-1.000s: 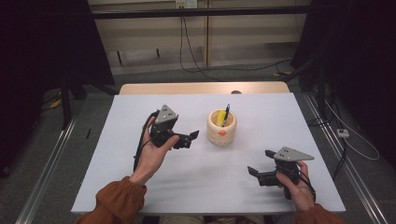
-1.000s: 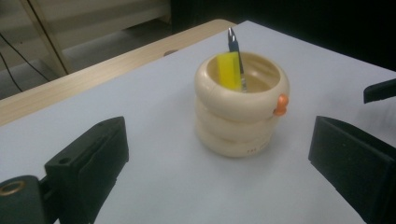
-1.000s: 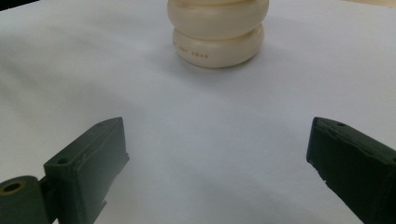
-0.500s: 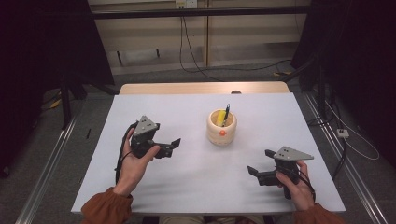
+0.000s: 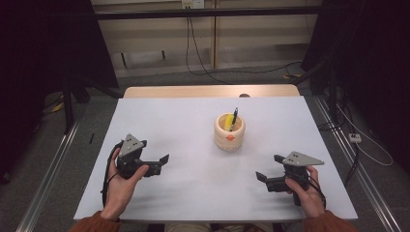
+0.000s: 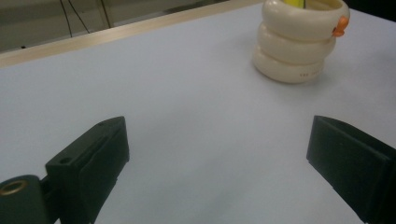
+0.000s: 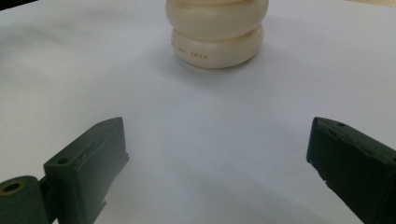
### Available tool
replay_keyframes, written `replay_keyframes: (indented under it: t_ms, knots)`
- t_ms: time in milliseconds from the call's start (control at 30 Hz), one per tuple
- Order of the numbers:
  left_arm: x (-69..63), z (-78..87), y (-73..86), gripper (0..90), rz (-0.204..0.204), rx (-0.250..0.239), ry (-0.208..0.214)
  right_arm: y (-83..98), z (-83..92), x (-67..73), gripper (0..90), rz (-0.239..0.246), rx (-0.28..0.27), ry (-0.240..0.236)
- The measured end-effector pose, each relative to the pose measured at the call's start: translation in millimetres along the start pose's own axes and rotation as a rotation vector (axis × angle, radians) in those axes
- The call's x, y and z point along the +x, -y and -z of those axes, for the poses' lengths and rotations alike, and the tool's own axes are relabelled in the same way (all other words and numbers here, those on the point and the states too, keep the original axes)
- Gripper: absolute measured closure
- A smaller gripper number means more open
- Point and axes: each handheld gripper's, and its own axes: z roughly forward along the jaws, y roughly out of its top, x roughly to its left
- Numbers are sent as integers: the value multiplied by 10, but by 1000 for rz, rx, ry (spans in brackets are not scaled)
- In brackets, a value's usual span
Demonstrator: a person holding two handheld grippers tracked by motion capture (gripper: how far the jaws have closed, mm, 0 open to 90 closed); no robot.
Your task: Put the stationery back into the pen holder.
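Setting: white table [image 5: 193, 145] with a wooden far edge, in a dim room; cables trail over the floor beyond it.

Item: cream ringed pot [image 5: 229, 131], right of the table's centre, upright, with an orange tab on its near side. It holds a dark pen [image 5: 234, 118] leaning right and something yellow that cannot be identified.

Left gripper [image 5: 162, 163]: held near the table's left edge, jaws apart and empty, pointing right toward the pot, well apart from it. Left hand [image 5: 121, 181] wraps the grip from below, forearm coming in from the near edge.

Right gripper [image 5: 268, 169]: held at near right, jaws apart and empty, pointing left and slightly far, toward the pot. Right hand [image 5: 304, 191] grips from behind.

Handling note: the pot looks to be the target. Judged best practice is to steady the pot's wall with one gripper and close the other on the pen's upper shaft, lifting straight up so the light pot does not tip or slide.
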Motion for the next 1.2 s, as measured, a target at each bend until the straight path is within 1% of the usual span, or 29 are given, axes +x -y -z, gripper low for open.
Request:
replay_keyframes:
  t_ms: [100, 267, 300, 367, 400, 467, 500, 533, 600, 633, 667, 733, 800, 833, 900, 967, 1000, 1067, 1133, 1200]
  knots:
    - [-40, 43, 55, 59, -7, 1, 4, 0, 0, 0, 47, 0, 0, 1]
    - [-110, 70, 176, 59, 14, -10, 9, 0, 3, -1, 47, 2, -1, 3]
    - [-122, 65, 208, 59, 13, 3, 6, 0, 3, -1, 47, 1, 0, 3]
    - [-138, 47, 264, 59, 20, 11, 19, 0, 3, -1, 47, 0, -1, 3]
    - [-139, 45, 290, 59, 16, 23, 22, 0, 3, 0, 47, 1, -1, 2]
    - [-153, 45, 337, 59, 28, 28, 21, 2, 3, 1, 46, -1, 0, 1]
    - [-155, 49, 352, 59, 24, 31, 18, 2, 2, -2, 47, -1, -1, 2]
    - [-168, 50, 368, 59, 28, 29, 16, 2, 1, -3, 46, 0, -1, 3]
    - [-188, 52, 400, 59, 17, 36, 5, 3, 2, -2, 46, -1, -1, 2]
    - [-199, 46, 416, 59, 16, 36, 6, 3, 2, -1, 47, -1, -1, 2]
    - [-207, 41, 432, 59, 24, 33, 14, 3, 3, 0, 46, -1, -1, 3]
    - [-211, 41, 448, 59, 17, 27, 8, 3, 4, -1, 47, -1, -1, 3]
    - [-209, 47, 461, 59, 16, 7, -1, 5, 10, -4, 47, -1, -1, 3]
    - [-212, 53, 470, 59, 22, 2, -5, 7, 14, -5, 47, 1, -1, 4]
    - [-222, 66, 490, 59, 14, -14, -18, 9, 20, -4, 47, 2, -1, 2]
    - [-228, 74, 495, 59, -1, -11, -19, 12, 23, -3, 47, 0, -3, 4]
    - [-233, 68, 496, 59, 4, -8, -14, 14, 23, -5, 46, 1, -2, 3]
    - [-243, 56, 495, 60, 0, -9, -13, 18, 22, -10, 47, -2, -2, 2]
    - [-248, 48, 493, 59, 2, -7, -1, 16, 20, -15, 47, -3, -3, 2]
    - [-252, 47, 490, 60, -5, -1, -5, 19, 17, -19, 46, 1, 1, 2]
